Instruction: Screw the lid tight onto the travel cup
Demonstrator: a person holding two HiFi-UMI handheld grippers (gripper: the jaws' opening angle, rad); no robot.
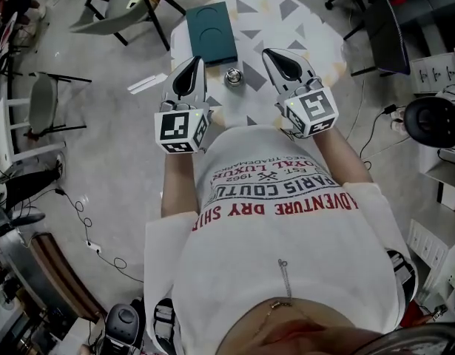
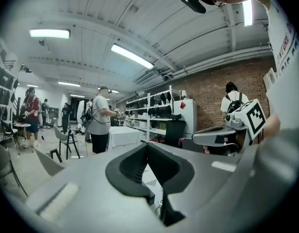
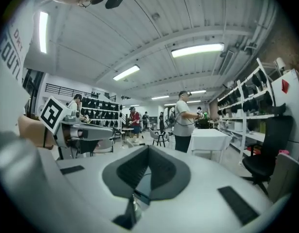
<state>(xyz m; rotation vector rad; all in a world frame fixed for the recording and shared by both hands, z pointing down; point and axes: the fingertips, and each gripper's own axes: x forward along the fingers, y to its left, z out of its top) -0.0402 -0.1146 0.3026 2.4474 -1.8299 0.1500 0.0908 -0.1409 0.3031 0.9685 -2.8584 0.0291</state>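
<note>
In the head view a small shiny metal travel cup (image 1: 233, 77) stands on a round table (image 1: 301, 28) with a grey triangle pattern. It sits between and beyond my two grippers. My left gripper (image 1: 193, 61) is to the left of the cup and my right gripper (image 1: 276, 55) to the right. Both are held up in front of the person's chest, apart from the cup. In the left gripper view the left gripper (image 2: 148, 145) has its jaws pressed together with nothing between them. The right gripper (image 3: 148, 147) is likewise shut and empty. I cannot make out a separate lid.
A dark teal flat box (image 1: 212, 32) lies on the table behind the cup. A folding chair (image 1: 116, 13) stands at the far left and a black office chair (image 1: 386, 32) at the far right. People (image 2: 98, 123) and shelving (image 2: 156, 110) fill the room beyond.
</note>
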